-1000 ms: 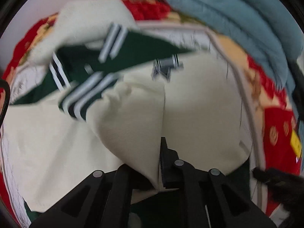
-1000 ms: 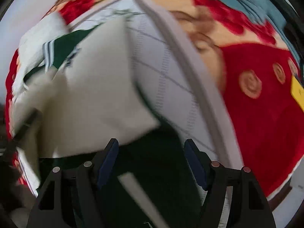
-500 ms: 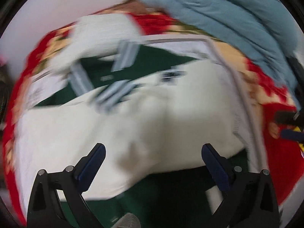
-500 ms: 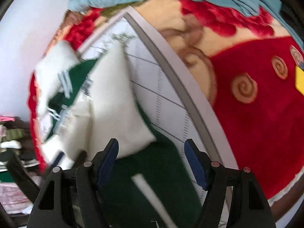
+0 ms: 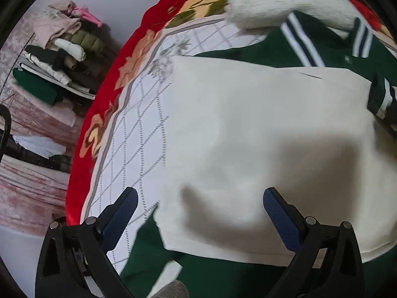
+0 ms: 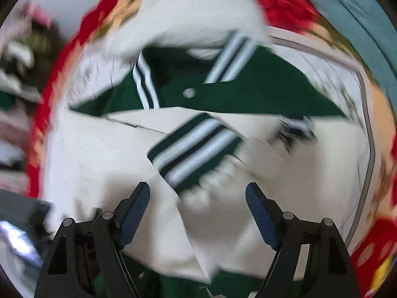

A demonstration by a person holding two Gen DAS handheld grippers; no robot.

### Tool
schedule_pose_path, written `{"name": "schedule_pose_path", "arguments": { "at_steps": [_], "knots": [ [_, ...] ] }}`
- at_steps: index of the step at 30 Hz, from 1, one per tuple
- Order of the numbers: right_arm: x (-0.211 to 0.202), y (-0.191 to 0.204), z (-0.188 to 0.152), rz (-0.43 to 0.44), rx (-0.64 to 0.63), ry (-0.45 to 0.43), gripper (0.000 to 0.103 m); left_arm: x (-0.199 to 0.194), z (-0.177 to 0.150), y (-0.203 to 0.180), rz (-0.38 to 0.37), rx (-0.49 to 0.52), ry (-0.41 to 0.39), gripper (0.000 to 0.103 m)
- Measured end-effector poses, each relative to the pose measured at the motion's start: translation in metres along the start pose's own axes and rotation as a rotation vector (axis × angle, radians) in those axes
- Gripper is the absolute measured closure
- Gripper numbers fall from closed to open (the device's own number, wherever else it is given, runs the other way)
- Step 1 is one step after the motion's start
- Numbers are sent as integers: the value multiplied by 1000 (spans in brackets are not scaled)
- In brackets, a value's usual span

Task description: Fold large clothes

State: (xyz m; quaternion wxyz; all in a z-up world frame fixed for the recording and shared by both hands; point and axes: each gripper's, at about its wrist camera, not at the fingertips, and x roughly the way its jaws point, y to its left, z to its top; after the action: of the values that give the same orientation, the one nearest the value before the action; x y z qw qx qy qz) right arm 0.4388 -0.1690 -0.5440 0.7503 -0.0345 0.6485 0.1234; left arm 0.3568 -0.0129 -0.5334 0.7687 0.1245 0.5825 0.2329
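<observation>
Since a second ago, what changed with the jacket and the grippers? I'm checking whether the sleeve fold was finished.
The left gripper let go of the cream sleeve it was pinching; its jaws now stand wide and empty, swung toward the bed's edge. The right gripper, empty throughout, swung over the folded sleeves and striped cuff, jaws opening. The green jacket stays on the white quilt.

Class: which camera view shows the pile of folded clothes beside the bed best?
The left wrist view: the pile of folded clothes appears sharp at upper left. The right wrist view shows it only as a motion-blurred smear at its left edge.
</observation>
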Motion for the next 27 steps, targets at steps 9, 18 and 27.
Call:
{"name": "schedule_pose_path", "arguments": {
  "at_steps": [9,18,27],
  "knots": [
    [-27,-123,-96,-61,418,-101,61,23,-7,24,-40,5,47,0],
    [-38,-199,-189,115,697,-97,56,9,-7,22,-58,51,7,0],
    [4,-189,-146,-37,535,35,76,20,18,1,-25,96,7,0]
  ]
}}
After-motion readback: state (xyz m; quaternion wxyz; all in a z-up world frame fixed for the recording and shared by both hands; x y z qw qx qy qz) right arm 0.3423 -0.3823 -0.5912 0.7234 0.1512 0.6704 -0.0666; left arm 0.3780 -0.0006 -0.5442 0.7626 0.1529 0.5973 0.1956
